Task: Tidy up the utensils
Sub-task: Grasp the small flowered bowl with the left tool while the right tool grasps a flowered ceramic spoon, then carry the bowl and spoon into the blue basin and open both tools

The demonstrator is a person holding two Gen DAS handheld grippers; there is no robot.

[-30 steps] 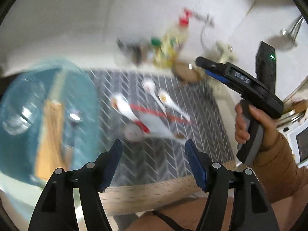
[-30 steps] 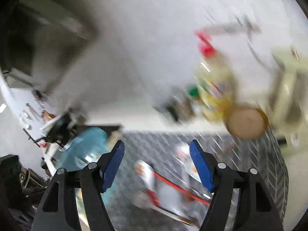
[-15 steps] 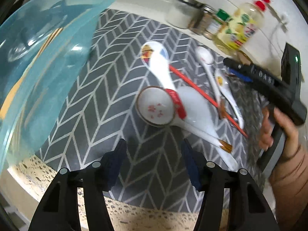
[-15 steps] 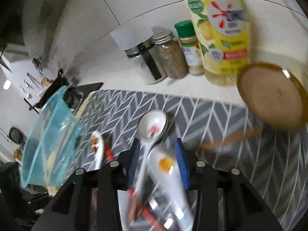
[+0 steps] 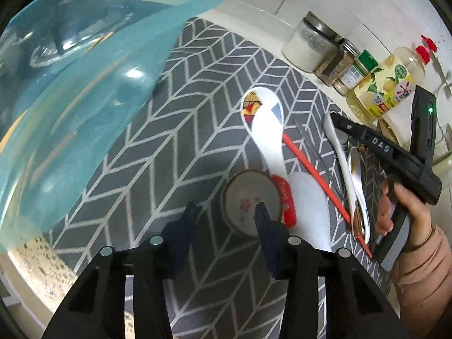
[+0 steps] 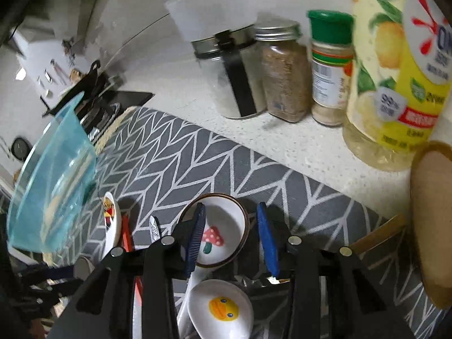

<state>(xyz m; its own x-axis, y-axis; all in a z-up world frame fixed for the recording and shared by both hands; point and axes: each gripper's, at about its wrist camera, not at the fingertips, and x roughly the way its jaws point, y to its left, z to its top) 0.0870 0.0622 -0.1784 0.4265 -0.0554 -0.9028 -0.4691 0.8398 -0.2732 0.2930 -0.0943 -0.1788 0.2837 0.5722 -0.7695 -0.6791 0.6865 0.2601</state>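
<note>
Several ceramic spoons and a red chopstick (image 5: pixel 316 175) lie in a heap on a grey herringbone mat (image 5: pixel 169 141). My left gripper (image 5: pixel 226 220) points down at the mat, its jaws closing. Its right finger overlaps the brown-rimmed flower spoon (image 5: pixel 245 197), whose left edge lies between the fingers, and no pad presses on it. My right gripper (image 6: pixel 230 236) hovers over the mushroom spoon (image 6: pixel 223 231). That spoon's bowl shows between the narrowed fingers with a gap at the right rim. A duck spoon (image 6: pixel 220 308) lies just below. In the left wrist view a hand holds the right gripper (image 5: pixel 339 118) over the heap's right side.
A translucent blue bowl (image 5: pixel 70 99) stands at the mat's left end. Behind the mat stand a salt jar (image 6: pixel 226 65), two spice jars (image 6: pixel 285 79) and a lemon bottle (image 6: pixel 401 70). A round wooden piece (image 6: pixel 435 212) sits at the right. The speckled counter edge (image 5: pixel 36 257) runs along the front.
Both grippers have dropped toward the mat and their jaws have narrowed. The left one now stands at the flower spoon, the right one over the mushroom spoon.
</note>
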